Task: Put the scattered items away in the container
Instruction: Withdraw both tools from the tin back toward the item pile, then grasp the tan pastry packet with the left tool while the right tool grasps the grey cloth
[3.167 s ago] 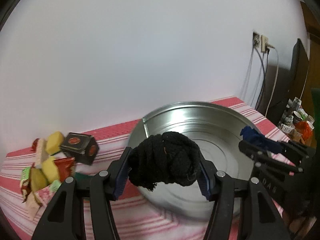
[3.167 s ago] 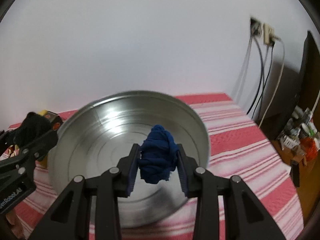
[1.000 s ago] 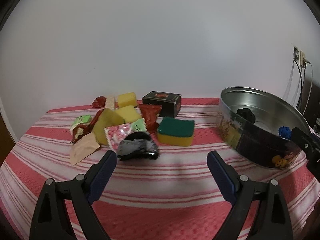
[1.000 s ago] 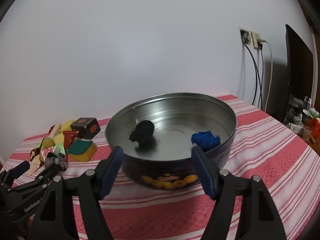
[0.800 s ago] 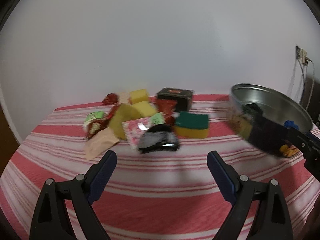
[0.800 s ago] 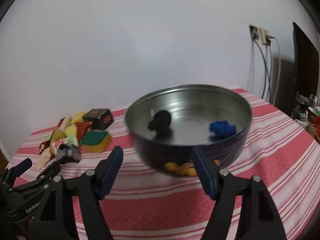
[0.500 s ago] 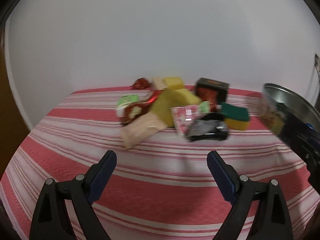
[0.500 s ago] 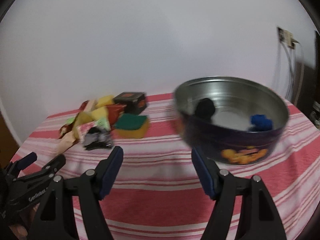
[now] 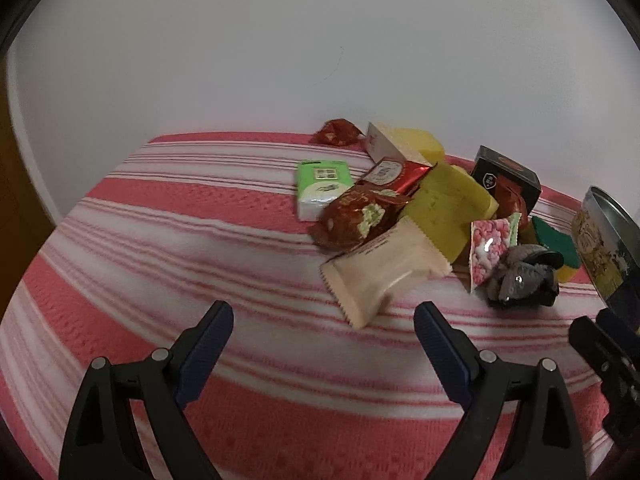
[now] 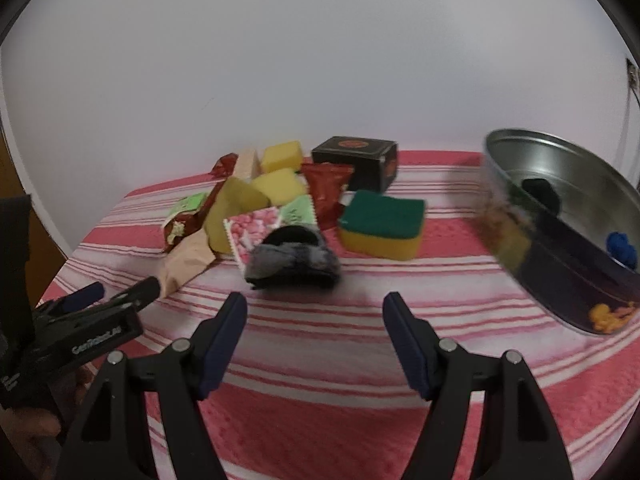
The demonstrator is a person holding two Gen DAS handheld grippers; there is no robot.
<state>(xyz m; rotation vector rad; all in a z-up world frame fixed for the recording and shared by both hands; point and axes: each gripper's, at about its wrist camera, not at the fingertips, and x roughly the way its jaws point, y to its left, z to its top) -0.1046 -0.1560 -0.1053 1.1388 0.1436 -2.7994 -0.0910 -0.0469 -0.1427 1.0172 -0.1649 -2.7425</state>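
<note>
both claws, left claw (image 9: 323, 322) and right claw (image 10: 315, 312), gape wide and empty. the heaped packets (image 9: 384, 276) overlap, so a grab at the grey sock (image 10: 292, 264) may snag the pink packet (image 10: 256, 236) too.

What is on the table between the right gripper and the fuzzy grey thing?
Nothing. In the right wrist view, only bare striped tablecloth lies between the open right gripper and the fuzzy grey thing, which sits just ahead of its fingertips.

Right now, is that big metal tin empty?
Not empty. The metal tin holds a black bundle and a blue bundle on its bare floor.
</note>
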